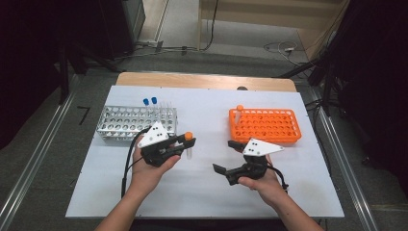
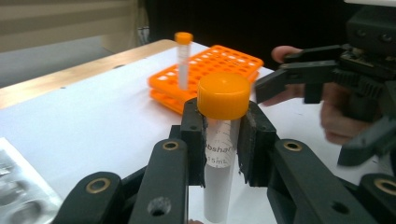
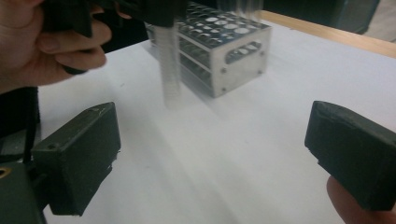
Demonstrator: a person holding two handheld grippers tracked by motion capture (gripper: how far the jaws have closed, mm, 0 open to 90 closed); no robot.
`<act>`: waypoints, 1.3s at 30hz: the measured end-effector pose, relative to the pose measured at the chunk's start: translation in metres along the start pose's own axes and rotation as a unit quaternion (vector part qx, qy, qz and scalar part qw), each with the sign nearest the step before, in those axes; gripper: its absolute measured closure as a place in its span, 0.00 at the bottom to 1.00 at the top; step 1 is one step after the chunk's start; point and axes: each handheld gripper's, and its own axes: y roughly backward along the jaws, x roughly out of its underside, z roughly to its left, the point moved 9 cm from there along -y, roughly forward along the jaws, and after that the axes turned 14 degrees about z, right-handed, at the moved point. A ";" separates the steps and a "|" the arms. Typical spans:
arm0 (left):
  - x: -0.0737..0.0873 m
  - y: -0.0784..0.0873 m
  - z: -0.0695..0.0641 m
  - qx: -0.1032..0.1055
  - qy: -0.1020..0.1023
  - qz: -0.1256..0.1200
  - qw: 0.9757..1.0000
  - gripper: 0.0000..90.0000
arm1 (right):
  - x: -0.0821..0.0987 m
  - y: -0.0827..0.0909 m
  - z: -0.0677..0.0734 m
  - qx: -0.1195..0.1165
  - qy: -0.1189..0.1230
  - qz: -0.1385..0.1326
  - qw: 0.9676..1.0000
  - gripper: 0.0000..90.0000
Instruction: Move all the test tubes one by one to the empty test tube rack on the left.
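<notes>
White desk [image 1: 202, 192], wood edge at the far side. Metal tube rack [image 1: 130, 122] at far left, with two blue-capped tubes [image 1: 149, 102] standing in its back row. Orange tube rack [image 1: 267, 126] at far right, bearing one orange-capped tube [image 1: 239, 109] upright at its near-left corner. Left tool [image 1: 186, 142] clamped tight on an orange-capped centrifuge tube [image 2: 219, 154], gripped just under the cap, held upright above the desk between the two racks. Right tool [image 1: 225, 156] spread wide, nothing between the pads, held near the tube and apart from it, in front of the orange rack.
</notes>
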 end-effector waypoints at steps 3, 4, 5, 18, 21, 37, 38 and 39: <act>0.002 0.009 0.013 -0.017 0.004 0.000 1.000 0.83 | 0.010 0.010 -0.015 0.021 -0.012 0.007 1.000 0.00; 0.003 0.013 0.018 -0.023 0.007 0.001 1.000 0.83 | 0.013 0.013 -0.019 0.026 -0.016 0.010 0.999 0.00; 0.003 0.016 0.023 -0.030 0.008 0.000 1.000 0.83 | 0.016 0.017 -0.023 0.029 -0.020 0.008 0.999 0.00; 0.007 0.053 0.087 -0.118 0.041 -0.016 0.992 0.83 | 0.059 0.056 -0.055 0.069 -0.040 0.022 0.997 0.00; 0.007 0.058 0.101 -0.135 0.050 -0.022 0.989 0.83 | 0.068 0.062 -0.059 0.072 -0.047 0.024 0.996 0.00; -0.003 0.064 0.166 -0.224 0.093 -0.058 0.968 0.82 | 0.079 0.070 -0.075 0.085 -0.073 0.020 0.993 0.00; -0.003 0.064 0.170 -0.227 0.098 -0.059 0.967 0.82 | 0.079 0.069 -0.075 0.086 -0.072 0.020 0.994 0.00; -0.004 0.064 0.173 -0.226 0.103 -0.063 0.967 0.82 | 0.079 0.069 -0.075 0.085 -0.073 0.021 0.993 0.00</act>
